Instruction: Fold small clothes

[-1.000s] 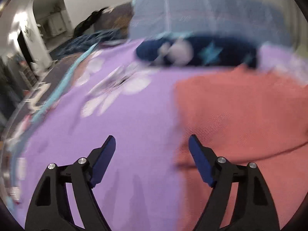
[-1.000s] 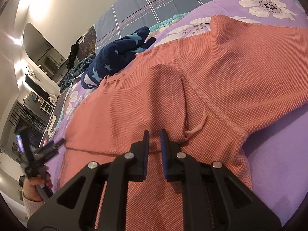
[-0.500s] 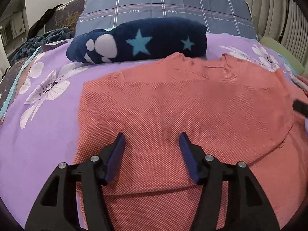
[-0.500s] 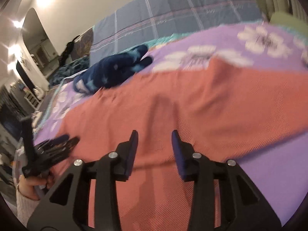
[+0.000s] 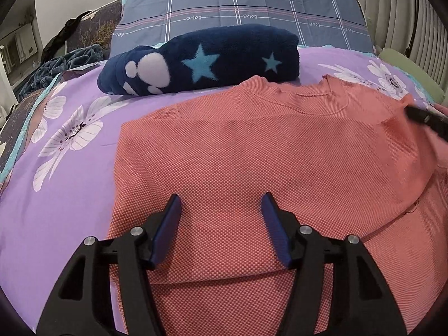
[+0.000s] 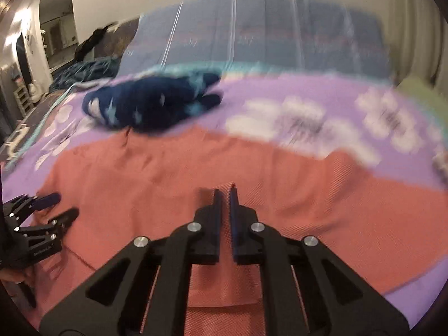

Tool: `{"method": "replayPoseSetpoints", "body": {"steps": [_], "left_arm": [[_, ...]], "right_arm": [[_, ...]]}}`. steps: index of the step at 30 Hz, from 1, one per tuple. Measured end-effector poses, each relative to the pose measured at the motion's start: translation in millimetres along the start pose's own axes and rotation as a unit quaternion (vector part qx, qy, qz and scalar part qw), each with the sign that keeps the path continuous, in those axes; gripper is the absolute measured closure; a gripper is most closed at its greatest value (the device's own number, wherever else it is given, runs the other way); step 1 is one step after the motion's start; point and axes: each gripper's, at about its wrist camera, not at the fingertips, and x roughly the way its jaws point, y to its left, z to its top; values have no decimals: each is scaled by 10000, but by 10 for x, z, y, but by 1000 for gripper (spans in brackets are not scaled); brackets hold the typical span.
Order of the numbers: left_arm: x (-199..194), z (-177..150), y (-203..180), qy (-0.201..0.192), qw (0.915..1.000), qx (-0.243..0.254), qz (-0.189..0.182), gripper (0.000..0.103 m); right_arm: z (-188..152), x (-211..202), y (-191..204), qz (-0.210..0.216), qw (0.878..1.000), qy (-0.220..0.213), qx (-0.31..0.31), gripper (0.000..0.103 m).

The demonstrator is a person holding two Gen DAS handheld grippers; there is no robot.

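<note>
The salmon-pink sweater [image 5: 280, 154] lies spread on the purple flowered bedspread [image 5: 61, 190], neckline at the far end, toward the pillow. A lower portion is folded over the body of the garment; the fold edge runs across just behind the left tongs.

Left tongs [image 5: 221, 204]: jaws apart, positioned over the near left part of the sweater. Nothing sits between the pads. Whether the fingertips touch the knit cannot be told. The left edge of the sweater lies just to the left of the left finger.

Right tongs [image 6: 225, 196]: jaws have just been closing and now stand together, clamped on a pinch of sweater fabric that peaks up between the fingertips. The right wrist view is blurred. In the left wrist view, the right tongs' tip shows at the far right edge, over the sweater's right shoulder.

Beyond the tongs, past the neckline: a rolled dark blue fleece [image 5: 201, 61] with stars and white paw prints, lying on the bedspread near the collar; contact with the sweater cannot be told. Behind it stands a grey-blue checked pillow [image 5: 238, 11].

Containers: none can be made out in either view.
</note>
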Motion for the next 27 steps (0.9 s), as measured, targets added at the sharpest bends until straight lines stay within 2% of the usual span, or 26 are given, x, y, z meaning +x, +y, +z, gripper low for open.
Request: {"method": "replayPoseSetpoints", "body": {"steps": [1,2,3,4,6,9,11,12,14,17,19,21,23,25,26,27], "left_arm": [[0,0,-2,0,10000,5,7,41],[0,-3,-4,-1,10000,12,22,41],[-1,-1,-6,-2,10000,17,46,39],[0,-1,-9,-2,9999,14,114,35],[6,1,2,8,9999,-6,143,34],[4,4,-4,6,9998,11,184,33],[3,5,-10,3,9998,21,212,33],[2,5,-7,1,9998,17,210,33],[3,6,-3,0,9998,5,196,32],[2,7,-2,-4,9998,5,197,32],[2,6,2,-4,9998,-12,180,32],[3,6,3,10,9999,-16,167,32],[2,5,-2,10,9998,-10,174,32],[2,5,-5,12,9998,-9,177,32],[2,5,-5,12,9998,-10,177,32],[2,5,-5,11,9998,-8,178,32]], "right_arm": [[-3,27,-62,-445,9990,6,39,94],[-21,114,-147,-779,9967,190,77,88],[-46,189,-236,-810,9956,432,179,84],[-74,223,-340,-661,9952,596,404,81],[-144,128,-540,-61,9941,520,947,81],[-221,-89,-478,522,9948,387,788,81],[-330,-143,-382,1061,9910,560,597,81],[-399,-120,-338,1088,9901,749,468,81],[-525,-27,-310,879,9904,1042,227,79],[-544,-89,-531,1126,9858,993,757,80],[-502,-253,-686,969,9873,737,1023,82],[-436,-473,-948,183,9934,349,1081,82],[-365,-591,-1257,-835,9909,132,1047,79],[-259,-622,-1639,-2096,9748,128,758,76],[-215,-593,-1834,-2576,9643,236,572,71],[-193,-529,-2003,-2885,9554,452,434,65]]}}
